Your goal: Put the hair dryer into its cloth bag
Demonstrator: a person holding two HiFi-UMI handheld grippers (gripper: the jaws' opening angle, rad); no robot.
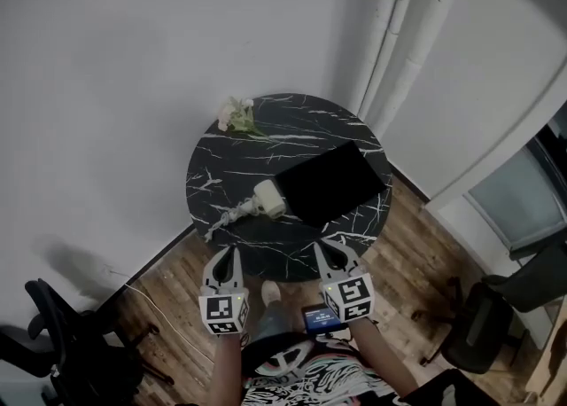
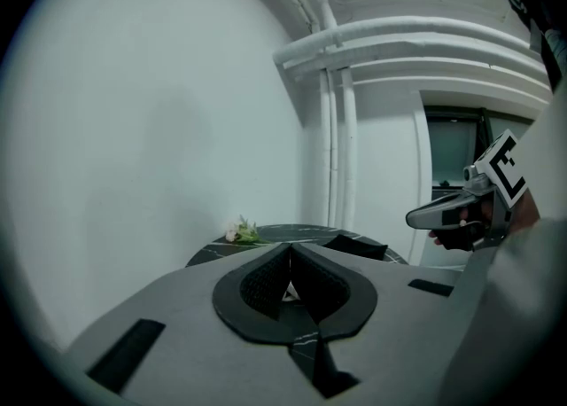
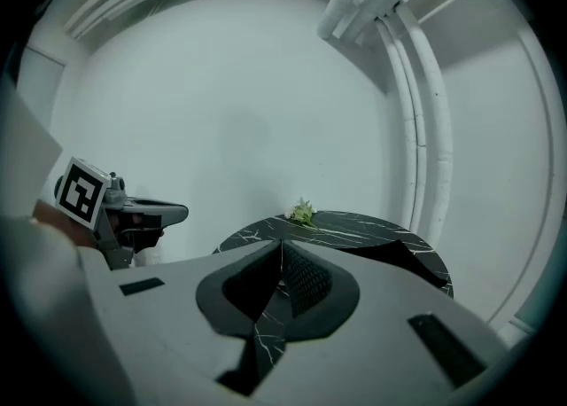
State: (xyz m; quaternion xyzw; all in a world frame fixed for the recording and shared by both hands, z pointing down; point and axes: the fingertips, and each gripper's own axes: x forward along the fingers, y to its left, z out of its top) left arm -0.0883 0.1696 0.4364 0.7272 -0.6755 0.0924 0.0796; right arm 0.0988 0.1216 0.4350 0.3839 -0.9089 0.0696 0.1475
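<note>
1. Where its own view looks along the two grey jaws, the left gripper (image 2: 290, 258) has them pressed together, the black ribbed pads meeting with nothing between them, so it holds nothing.
2. The right gripper (image 3: 282, 252) is the same in its own view: jaws closed pad against pad, with nothing caught between them.
3. Seen from the head view, the two grippers lie side by side and apart. Each has its marker cube at the back, and both tips point towards the near rim of the table.
4. Just ahead of them stands the round black table with white marble veining (image 1: 232, 167).
5. The cream-white hair dryer (image 1: 268, 198) lies on its side on the near-left part of the tabletop. Its pale cord (image 1: 227, 215) trails in loose loops towards the left rim. Neither gripper touches it.
6. The flat black rectangular cloth bag (image 1: 332, 183) lies just to the right of the dryer, spread over the middle and right of the tabletop. The dryer lies outside the bag, against its near-left edge.
7. A small spray of white flowers with green leaves (image 1: 237, 116) lies at the far-left rim, well apart from the dryer and bag.
8. Around the table are a plain white wall, white vertical pipes (image 1: 399, 32) at the far right, and a brown wooden plank floor (image 1: 416, 253).
9. A black office chair (image 1: 55, 342) stands at the lower left, and another dark chair (image 1: 496, 307) stands at the right.
</note>
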